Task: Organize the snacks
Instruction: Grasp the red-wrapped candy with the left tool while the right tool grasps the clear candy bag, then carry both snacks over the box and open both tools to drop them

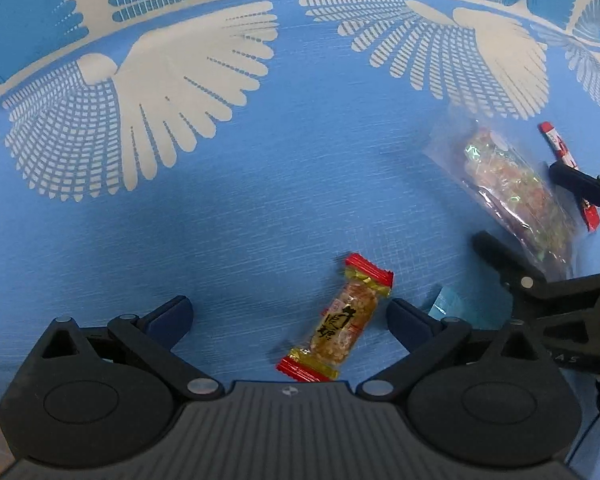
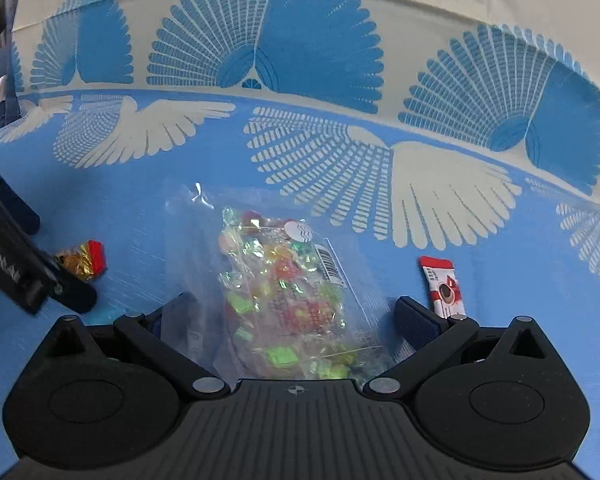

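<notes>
- Left gripper (image 1: 290,314) gapes wide, holding nothing, straddling the peanut candy (image 1: 336,320) mid-tablecloth (image 1: 220,220).
- Right gripper (image 2: 296,312) spread wide around the clear candy bag (image 2: 284,280), not gripping.
- Close squarely, gently; plastic slips.

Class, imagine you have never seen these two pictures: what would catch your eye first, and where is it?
First, the tablecloth: bright blue with big white bird-wing fans. Next, the clear bag of glittery sweets, lying between the open right gripper. Then the red-ended candy, between the fingers of the open left gripper.
</notes>
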A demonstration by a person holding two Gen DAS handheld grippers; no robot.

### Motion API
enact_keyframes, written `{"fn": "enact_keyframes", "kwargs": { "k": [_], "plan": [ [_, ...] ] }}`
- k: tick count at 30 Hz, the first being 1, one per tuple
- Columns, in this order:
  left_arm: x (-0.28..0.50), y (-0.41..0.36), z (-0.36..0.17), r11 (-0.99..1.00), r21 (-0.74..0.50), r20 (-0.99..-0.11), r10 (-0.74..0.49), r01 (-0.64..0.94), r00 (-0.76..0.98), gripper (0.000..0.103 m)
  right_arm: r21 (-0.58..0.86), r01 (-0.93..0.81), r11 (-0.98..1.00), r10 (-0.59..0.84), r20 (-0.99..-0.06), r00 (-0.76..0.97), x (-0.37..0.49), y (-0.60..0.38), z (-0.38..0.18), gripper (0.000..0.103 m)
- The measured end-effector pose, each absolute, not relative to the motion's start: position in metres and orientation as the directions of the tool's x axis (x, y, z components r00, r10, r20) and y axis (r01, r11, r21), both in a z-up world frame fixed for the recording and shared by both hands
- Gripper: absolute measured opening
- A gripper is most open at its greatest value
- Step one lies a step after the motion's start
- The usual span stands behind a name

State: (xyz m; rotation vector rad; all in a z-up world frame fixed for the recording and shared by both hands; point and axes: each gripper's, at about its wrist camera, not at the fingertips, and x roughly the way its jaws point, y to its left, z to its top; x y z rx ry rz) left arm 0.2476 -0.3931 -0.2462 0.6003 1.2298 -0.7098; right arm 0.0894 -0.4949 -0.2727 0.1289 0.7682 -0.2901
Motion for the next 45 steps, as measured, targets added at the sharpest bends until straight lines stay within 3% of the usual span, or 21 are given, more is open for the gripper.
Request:
{"fn": "enact_keyframes", "kwargs": {
  "k": [4,5,6,7,8,11,12,21,31,45],
  "plan": [
    [0.245,-0.391,-0.244,0.643,0.052,-0.967,-0.158,0.764,0.199,0.100,0.013,0.309,0.951,-0.215,-0.689,0.692,0.086,-0.495,-0.274,0.103],
    [0.242,-0.391,-0.242,0.640,0.054,-0.964,-0.166,0.766,0.206,0.094,0.015,0.315,0.949,-0.218,-0.691,0.689,0.085,-0.494,-0.271,0.095],
    [0.237,-0.390,-0.237,0.636,0.044,-0.960,-0.186,0.770,0.208,0.070,0.013,0.313,0.950,-0.221,-0.681,0.698,0.083,-0.492,-0.269,0.087],
    [0.230,-0.390,-0.228,0.624,0.041,-0.954,-0.207,0.780,0.216,0.022,0.011,0.297,0.955,-0.213,-0.672,0.709,0.081,-0.489,-0.265,0.062],
    [0.225,-0.391,-0.223,0.610,0.049,-0.951,-0.212,0.791,0.223,0.021,0.005,0.288,0.958,-0.211,-0.671,0.711,0.079,-0.484,-0.262,0.045],
    [0.213,-0.387,-0.217,0.609,0.075,-0.947,-0.204,0.790,0.247,0.019,-0.033,0.300,0.953,-0.244,-0.669,0.702,0.077,-0.473,-0.255,0.025],
    [0.210,-0.385,-0.214,0.610,0.084,-0.945,-0.201,0.788,0.256,0.019,-0.027,0.316,0.948,-0.253,-0.667,0.701,0.075,-0.472,-0.251,0.024],
    [0.171,-0.347,-0.144,0.628,0.034,-0.914,-0.295,0.778,0.279,0.019,0.013,0.401,0.916,-0.311,-0.611,0.728,0.030,-0.441,-0.182,0.023],
    [0.093,-0.242,-0.041,0.630,-0.018,-0.861,-0.405,0.776,0.308,0.019,0.054,0.433,0.900,-0.348,-0.509,0.787,-0.071,-0.347,-0.075,0.023],
    [0.012,-0.038,0.014,0.748,0.017,-0.848,-0.341,0.664,0.406,0.019,0.130,0.299,0.945,-0.194,-0.511,0.837,-0.164,-0.166,-0.005,0.023]
  ]
}}
